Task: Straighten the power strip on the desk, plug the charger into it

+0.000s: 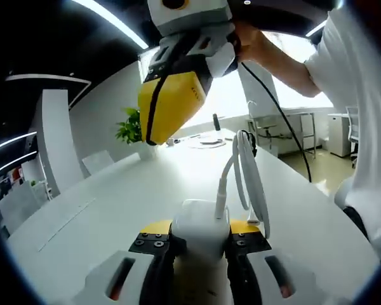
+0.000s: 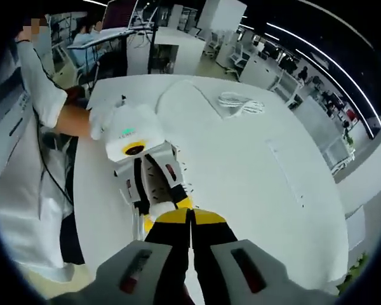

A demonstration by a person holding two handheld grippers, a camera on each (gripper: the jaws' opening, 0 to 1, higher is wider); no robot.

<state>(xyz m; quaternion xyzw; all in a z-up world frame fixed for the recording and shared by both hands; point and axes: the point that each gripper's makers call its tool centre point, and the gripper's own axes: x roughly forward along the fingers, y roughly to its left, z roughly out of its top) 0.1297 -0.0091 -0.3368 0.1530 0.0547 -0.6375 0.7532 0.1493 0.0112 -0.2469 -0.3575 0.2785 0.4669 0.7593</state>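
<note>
The right gripper (image 2: 191, 234) hangs with fingers pressed together above the white surface (image 2: 241, 165); the left gripper (image 2: 157, 206) sits just beyond, a coiled white cable (image 2: 241, 103) farther off.

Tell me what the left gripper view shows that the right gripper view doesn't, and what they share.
Left gripper view alone: the white charger clamped in the left gripper, its looped cable rising behind it, a potted plant at the desk's far end, and the right gripper hanging overhead.

Right gripper view alone: the right gripper's own jaws closed together, a coiled white cord lying farther along the desk, and office workstations beyond.

Both: the white desk, the left gripper, and the person's white sleeve.
</note>
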